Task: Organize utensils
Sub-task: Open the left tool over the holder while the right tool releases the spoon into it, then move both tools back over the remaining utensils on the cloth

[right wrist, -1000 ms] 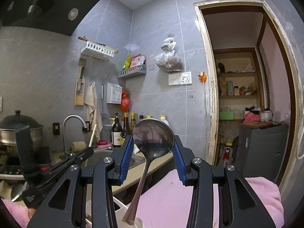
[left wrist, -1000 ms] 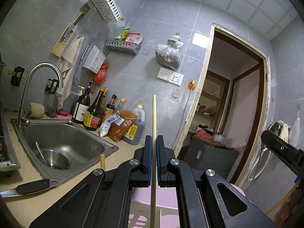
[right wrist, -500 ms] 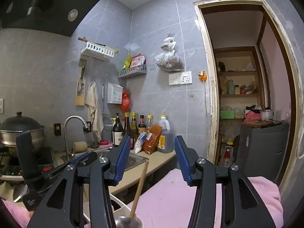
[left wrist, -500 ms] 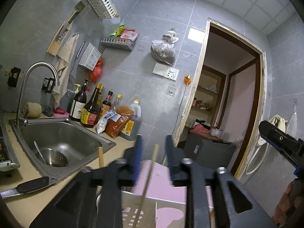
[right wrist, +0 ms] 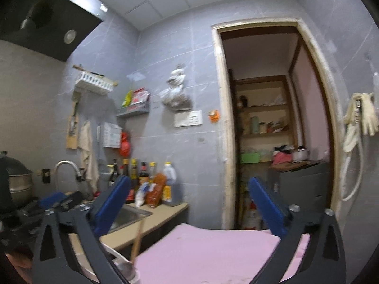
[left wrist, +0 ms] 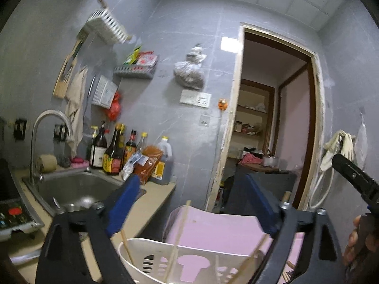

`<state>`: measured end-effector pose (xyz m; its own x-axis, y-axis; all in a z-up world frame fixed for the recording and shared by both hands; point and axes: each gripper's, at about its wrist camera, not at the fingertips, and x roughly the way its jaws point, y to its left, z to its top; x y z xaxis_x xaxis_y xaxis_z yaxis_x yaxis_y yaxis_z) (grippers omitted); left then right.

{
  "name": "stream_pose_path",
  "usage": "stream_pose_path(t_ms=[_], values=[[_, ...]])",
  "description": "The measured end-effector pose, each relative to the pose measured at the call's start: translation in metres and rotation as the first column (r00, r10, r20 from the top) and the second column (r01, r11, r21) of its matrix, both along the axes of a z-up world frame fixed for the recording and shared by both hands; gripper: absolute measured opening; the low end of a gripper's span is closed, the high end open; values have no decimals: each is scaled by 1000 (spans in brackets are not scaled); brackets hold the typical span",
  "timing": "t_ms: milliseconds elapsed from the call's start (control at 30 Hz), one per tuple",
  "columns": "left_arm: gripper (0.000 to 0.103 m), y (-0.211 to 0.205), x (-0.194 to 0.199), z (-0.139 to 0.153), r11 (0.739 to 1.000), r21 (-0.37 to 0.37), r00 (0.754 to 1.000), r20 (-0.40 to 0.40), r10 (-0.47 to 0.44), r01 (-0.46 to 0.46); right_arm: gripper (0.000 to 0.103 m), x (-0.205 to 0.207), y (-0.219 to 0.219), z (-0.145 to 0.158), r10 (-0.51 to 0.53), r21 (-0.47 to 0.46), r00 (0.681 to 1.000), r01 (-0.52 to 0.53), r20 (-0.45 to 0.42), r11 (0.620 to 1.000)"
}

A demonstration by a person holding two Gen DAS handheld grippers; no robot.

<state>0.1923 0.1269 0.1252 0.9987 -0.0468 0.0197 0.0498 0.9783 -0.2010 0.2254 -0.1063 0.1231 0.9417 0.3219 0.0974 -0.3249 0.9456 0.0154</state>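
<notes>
A white slotted utensil holder (left wrist: 189,255) stands low in the left wrist view with several wooden chopsticks (left wrist: 180,232) leaning in it. Just above it my left gripper (left wrist: 191,201) has its jaws opening wide, and nothing is between the blue pads (left wrist: 123,203). My right gripper (right wrist: 189,206) is also opening, with nothing between its pads. A wooden-handled spoon (right wrist: 138,236) stands in the holder (right wrist: 113,258) below its left finger. The right gripper (left wrist: 355,177) also shows at the right edge of the left wrist view, held by a hand (left wrist: 357,243).
The holder sits beside a pink surface (right wrist: 208,248). A steel sink (left wrist: 78,187) with a tap (left wrist: 47,123) lies left, sauce bottles (left wrist: 113,151) behind it. A stove with a pot (right wrist: 16,182) is far left. An open doorway (right wrist: 272,130) is ahead on the right.
The left gripper let go of its chopstick, which now leans in the holder. The right gripper released the spoon, which dropped bowl-down into the holder. Both jaws spread wide and pulled back.
</notes>
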Motion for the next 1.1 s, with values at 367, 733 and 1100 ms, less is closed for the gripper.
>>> stream_pose_path(t_ms=[367,733,1100], values=[[101,-91,-20,-3,973,161,987,-43,-157,162,103,-42,-75,-17,-185,-91,983,182,-21,979],[101,-177,-6,-44,886,272,911,-283,-299,375,103,-50,-146,-55,-259,-189,945,222,-201,957],[89,-223,29,-106,808,310,780,-566,-266,501,70,-25,-158,-105,-182,-243,862,71,-473,967]])
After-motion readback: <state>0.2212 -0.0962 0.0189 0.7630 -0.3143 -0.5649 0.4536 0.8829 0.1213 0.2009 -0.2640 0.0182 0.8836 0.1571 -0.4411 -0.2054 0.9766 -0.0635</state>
